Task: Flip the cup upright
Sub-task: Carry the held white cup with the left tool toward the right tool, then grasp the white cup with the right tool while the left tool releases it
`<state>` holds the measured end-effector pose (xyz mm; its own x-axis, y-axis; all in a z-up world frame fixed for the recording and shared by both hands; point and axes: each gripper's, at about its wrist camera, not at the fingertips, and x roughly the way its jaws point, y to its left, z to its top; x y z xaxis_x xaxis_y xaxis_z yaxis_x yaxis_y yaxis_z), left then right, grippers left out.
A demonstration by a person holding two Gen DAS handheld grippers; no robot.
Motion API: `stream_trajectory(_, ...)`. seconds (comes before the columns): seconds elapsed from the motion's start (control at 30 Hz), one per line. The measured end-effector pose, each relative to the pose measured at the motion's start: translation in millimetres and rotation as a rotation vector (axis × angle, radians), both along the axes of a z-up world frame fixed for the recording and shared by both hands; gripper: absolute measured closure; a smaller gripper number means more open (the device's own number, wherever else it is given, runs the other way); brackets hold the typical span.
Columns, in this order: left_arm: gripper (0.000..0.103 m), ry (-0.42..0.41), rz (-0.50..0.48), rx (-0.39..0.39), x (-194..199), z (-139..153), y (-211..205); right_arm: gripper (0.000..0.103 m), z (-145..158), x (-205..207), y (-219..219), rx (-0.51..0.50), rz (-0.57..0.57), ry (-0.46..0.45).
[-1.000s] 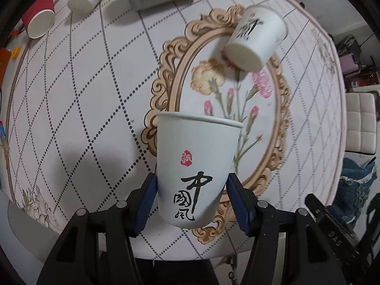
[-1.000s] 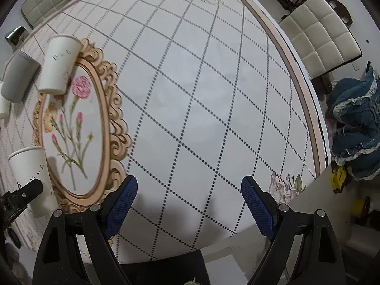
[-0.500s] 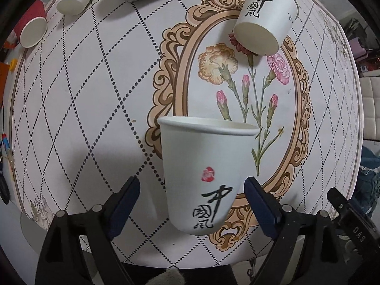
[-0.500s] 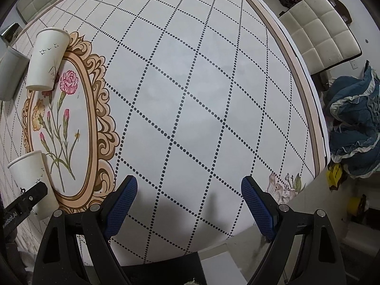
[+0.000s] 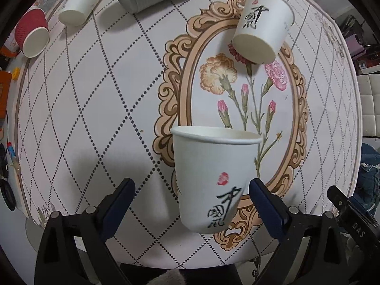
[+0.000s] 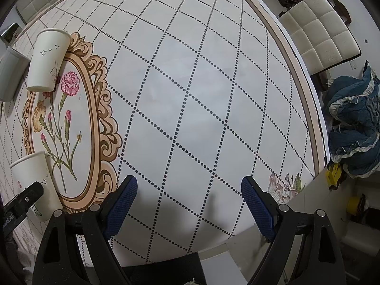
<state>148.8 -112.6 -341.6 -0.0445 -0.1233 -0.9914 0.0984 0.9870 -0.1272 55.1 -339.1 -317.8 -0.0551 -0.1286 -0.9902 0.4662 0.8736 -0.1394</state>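
Nearest, the left gripper has its jaws spread wide, touching nothing. Between them the near cup stands upright on the table, mouth up (so this one looks done). The right gripper hangs open over bare cloth. Farther off, a second printed cup seems to sit upside down, probably still to flip.

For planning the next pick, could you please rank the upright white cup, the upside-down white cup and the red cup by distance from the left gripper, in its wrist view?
From the left gripper:
1. Upright white cup, between the open jaws.
2. Upside-down white cup, far right.
3. Red cup, far left edge.
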Motion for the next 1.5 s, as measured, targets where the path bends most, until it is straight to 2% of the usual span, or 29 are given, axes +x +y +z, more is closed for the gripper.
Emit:
stream_trajectory(0.17,0.005,-0.036,-0.012,-0.031,-3,28,7,0.013,10,3,6,-0.002,-0.001,-0.013)
stream_trajectory(0.33,0.005,-0.113,-0.020,-0.061,-5,68,23,0.013,24,5,13,0.005,0.004,-0.040)
stream_trajectory(0.4,0.005,-0.163,-0.030,-0.032,-7,86,29,0.013,33,6,19,0.011,0.012,-0.055)
stream_trajectory(0.5,0.005,-0.239,-0.050,0.076,-15,98,42,0.013,46,8,31,0.019,0.033,-0.078)
stream_trajectory(0.6,0.005,-0.274,-0.065,0.161,-18,92,58,0.012,56,12,50,0.039,0.064,-0.097)
stream_trajectory(0.8,0.005,-0.214,-0.021,0.231,-29,51,95,0.012,58,31,99,0.095,0.174,-0.107)
stream_trajectory(1.07,0.005,-0.177,0.005,0.255,-38,19,125,0.013,34,58,167,0.135,0.307,-0.068)
stream_trajectory(1.3,0.005,-0.168,0.044,0.257,-38,10,145,0.013,12,66,201,0.160,0.354,-0.016)
stream_trajectory(1.5,0.003,-0.155,0.067,0.256,-36,5,155,0.035,-3,64,205,0.186,0.336,0.019)
